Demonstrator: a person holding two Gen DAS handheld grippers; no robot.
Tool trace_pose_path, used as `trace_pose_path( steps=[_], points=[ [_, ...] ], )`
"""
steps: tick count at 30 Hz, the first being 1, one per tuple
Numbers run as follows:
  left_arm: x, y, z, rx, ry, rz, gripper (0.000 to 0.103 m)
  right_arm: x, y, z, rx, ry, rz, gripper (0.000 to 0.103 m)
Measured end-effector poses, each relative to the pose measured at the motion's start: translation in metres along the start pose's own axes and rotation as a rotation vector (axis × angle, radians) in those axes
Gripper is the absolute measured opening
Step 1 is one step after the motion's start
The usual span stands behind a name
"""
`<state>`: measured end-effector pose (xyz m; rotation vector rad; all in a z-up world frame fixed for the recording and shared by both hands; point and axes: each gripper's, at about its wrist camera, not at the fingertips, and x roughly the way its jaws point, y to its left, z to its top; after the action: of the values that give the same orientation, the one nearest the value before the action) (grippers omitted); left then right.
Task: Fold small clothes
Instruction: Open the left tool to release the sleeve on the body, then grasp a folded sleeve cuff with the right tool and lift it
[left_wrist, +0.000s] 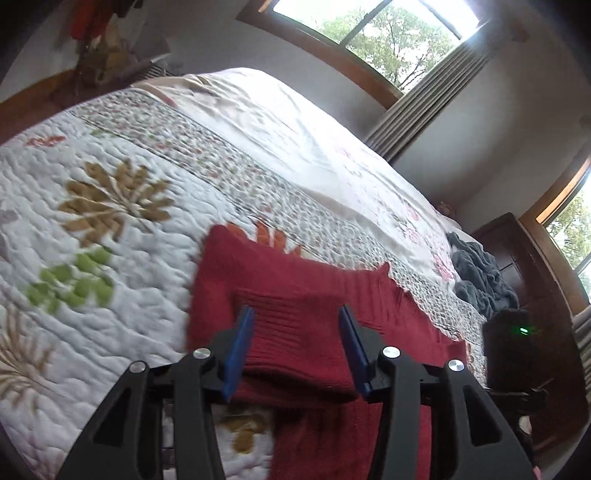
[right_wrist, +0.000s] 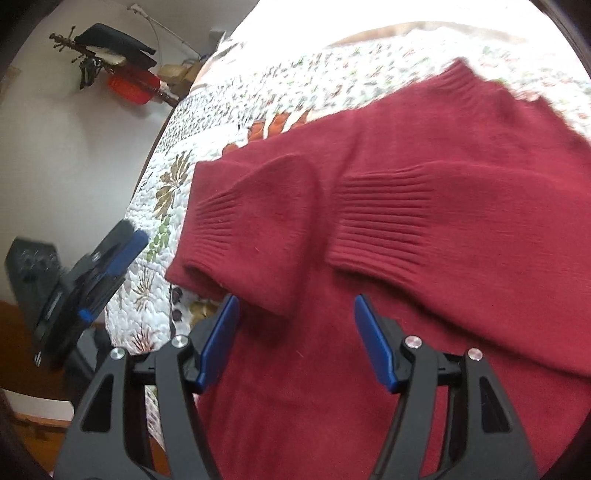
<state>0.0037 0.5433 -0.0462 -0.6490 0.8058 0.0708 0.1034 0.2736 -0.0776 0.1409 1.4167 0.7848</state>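
Lying on the quilt (right_wrist: 166, 206), the red sweater (right_wrist: 424, 229) has both sleeves folded in.

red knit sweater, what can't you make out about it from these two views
- Hem and lower body of the red knit sweater: cut off by the bottom edge, both views.
- Its far edges, left wrist view: motion-blurred against the white floral quilt.
- Left hand-held gripper: jaws open around a ribbed fold; contact unclear.
- Right hand-held gripper: open; its height above the sweater is unclear.
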Motion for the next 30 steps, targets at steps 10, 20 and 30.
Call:
trace_pose_path(
  steps=[10,20,30],
  points=[
    [-0.002,0.01,-0.001,0.03,0.019,0.04,0.049,0.03,0.004,0.01,0.027,0.051,0.073,0.011],
    [0.041,-0.051,-0.012,0.139,0.091,0.028,0.049,-0.088,-0.039,0.001,-0.015,-0.144,-0.068,0.01],
    [0.104,-0.07,-0.036,0.231,0.218,0.128,0.049,-0.057,-0.125,-0.01,0.175,-0.084,-0.089,0.011]
  ],
)
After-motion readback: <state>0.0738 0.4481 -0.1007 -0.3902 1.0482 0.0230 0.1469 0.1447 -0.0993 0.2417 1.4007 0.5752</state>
